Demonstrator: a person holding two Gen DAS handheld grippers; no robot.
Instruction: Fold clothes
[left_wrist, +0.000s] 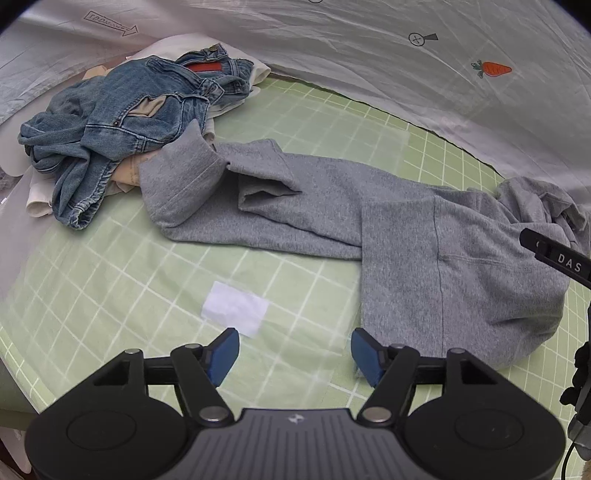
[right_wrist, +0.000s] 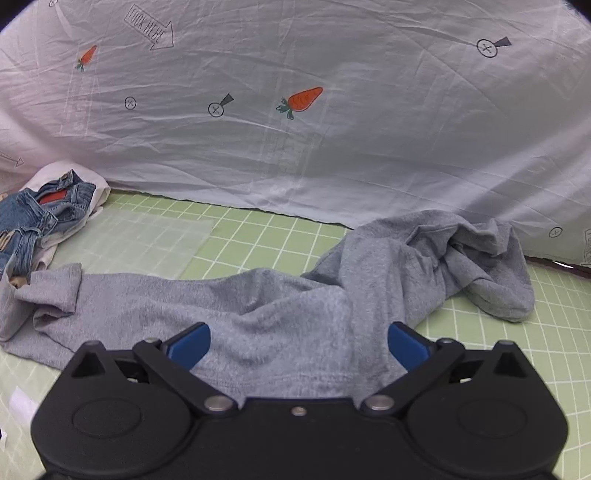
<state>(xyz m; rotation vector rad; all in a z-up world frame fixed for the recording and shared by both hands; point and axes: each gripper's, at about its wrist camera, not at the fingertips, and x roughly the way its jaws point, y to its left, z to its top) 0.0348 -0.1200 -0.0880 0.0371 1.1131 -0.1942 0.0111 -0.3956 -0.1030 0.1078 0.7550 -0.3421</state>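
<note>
A grey sweatshirt (left_wrist: 369, 218) lies spread on the green grid mat (left_wrist: 129, 280), its sleeve reaching left and its body folded toward me at the right. My left gripper (left_wrist: 294, 356) hangs open just above the mat, with the garment's near edge beside its right blue pad and nothing between the pads. In the right wrist view the same sweatshirt (right_wrist: 258, 314) stretches across, bunched at the right. My right gripper (right_wrist: 298, 345) stands wide open over the grey cloth, its blue pads clear of the fabric on both sides.
A heap of blue jeans (left_wrist: 122, 122) on light garments sits at the mat's far left, seen too as jeans (right_wrist: 33, 218) in the right view. A white sheet with carrot prints (right_wrist: 295, 129) hangs behind. A white patch (left_wrist: 236, 308) marks the mat.
</note>
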